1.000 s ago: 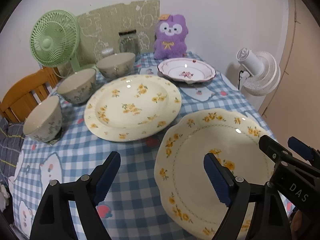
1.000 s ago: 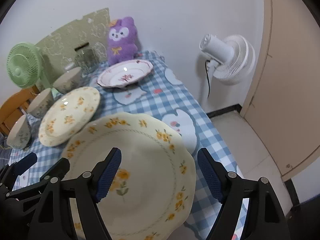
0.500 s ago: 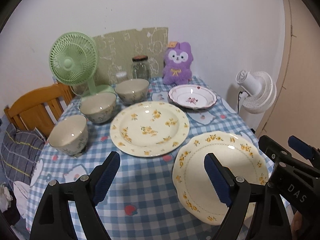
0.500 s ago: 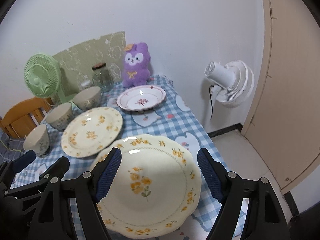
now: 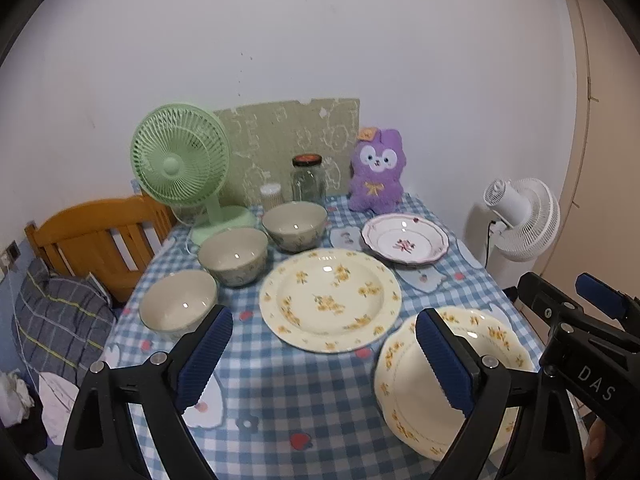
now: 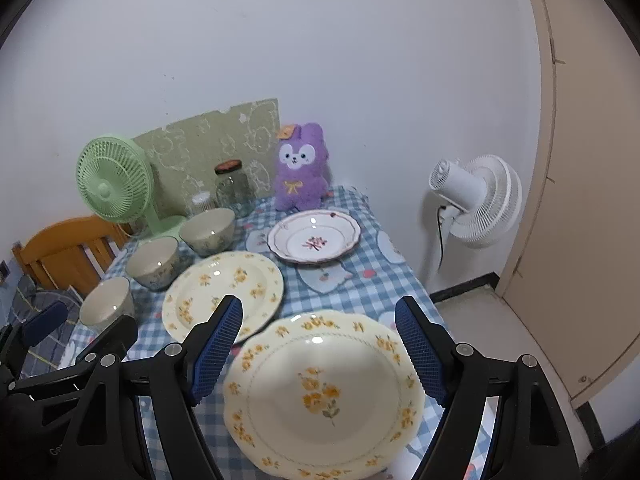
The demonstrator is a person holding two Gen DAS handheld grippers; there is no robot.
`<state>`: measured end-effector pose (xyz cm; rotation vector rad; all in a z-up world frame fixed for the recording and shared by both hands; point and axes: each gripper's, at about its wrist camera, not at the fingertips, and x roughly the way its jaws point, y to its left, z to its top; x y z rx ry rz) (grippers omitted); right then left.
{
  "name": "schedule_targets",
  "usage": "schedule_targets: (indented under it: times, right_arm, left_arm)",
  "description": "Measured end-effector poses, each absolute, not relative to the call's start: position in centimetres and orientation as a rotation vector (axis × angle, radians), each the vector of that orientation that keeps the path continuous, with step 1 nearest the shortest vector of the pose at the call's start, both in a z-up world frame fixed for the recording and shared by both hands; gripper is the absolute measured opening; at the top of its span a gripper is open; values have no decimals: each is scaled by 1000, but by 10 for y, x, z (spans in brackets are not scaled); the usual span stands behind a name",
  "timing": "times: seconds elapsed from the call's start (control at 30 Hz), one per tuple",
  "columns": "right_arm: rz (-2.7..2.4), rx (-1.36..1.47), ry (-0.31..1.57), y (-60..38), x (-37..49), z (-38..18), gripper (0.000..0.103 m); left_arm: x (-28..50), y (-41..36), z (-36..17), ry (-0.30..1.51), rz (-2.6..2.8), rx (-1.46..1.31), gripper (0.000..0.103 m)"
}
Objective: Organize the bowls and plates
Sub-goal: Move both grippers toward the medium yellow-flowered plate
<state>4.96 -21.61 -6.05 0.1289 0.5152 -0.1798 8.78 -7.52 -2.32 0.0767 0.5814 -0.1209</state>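
Observation:
On the blue checked tablecloth (image 5: 280, 396) lie a scalloped yellow-flowered plate (image 5: 492, 372) (image 6: 320, 396) at the front right, a round yellow-flowered plate (image 5: 330, 300) (image 6: 222, 294) in the middle, and a white plate with a red flower (image 5: 404, 242) (image 6: 314, 242) behind. Three cream bowls stand in a diagonal row on the left: near (image 5: 178, 310), middle (image 5: 233, 255), far (image 5: 294, 226). My left gripper (image 5: 324, 364) is open and empty above the table's front. My right gripper (image 6: 318, 354) is open and empty above the scalloped plate.
A green desk fan (image 5: 180, 164), a glass jar (image 5: 307, 179), a small white container (image 5: 271, 194) and a purple plush toy (image 5: 376, 178) stand along the back by the wall. A white floor fan (image 5: 520, 220) stands right of the table. A wooden chair (image 5: 92, 236) is at the left.
Both grippers have pulled back and risen away from the table, so the plates and bowls look smaller and farther. Both stay open and empty. Nothing on the table moved.

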Motion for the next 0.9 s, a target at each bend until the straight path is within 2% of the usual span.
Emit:
schedule_targets:
  times: [0.6,0.9]
  right_arm:
    - [-129,156,514,-207,99,-50,92]
    - [-116,125,541,-201,137,-54,93]
  left_arm:
    - [132,-51,-17,569,-73,49,102]
    - [163,-46,-23,583,-59,68,102]
